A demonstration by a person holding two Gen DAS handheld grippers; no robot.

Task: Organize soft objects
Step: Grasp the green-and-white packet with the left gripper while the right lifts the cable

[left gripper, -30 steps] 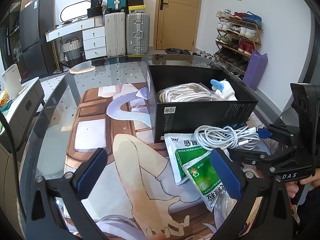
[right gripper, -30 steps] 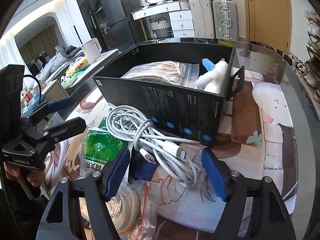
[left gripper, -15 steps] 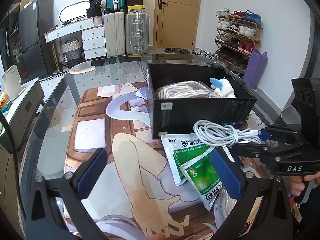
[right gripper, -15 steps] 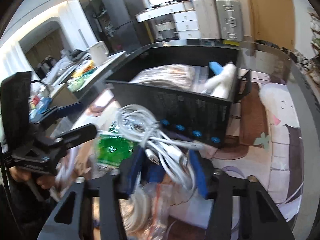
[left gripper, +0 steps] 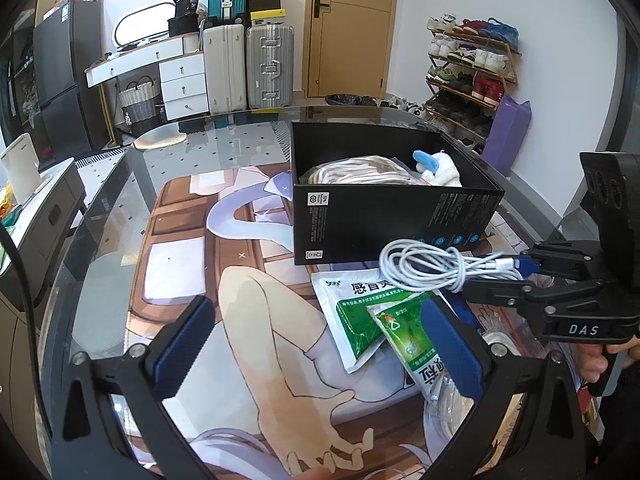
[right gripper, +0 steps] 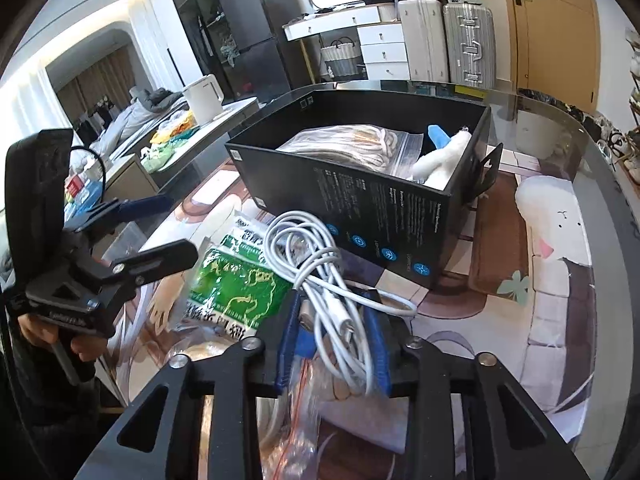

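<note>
Right hand-held gripper (right gripper: 334,338) clamps the cable (right gripper: 320,264) above the packets (left gripper: 360,312). Left hand-held gripper (left gripper: 316,344) gapes wide, empty, near the box (left gripper: 384,216).

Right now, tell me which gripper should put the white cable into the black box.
Right. The right gripper is already shut on the white cable, just in front of the black box. The left gripper stands open and empty over the green sachets, farther from the box.
</note>
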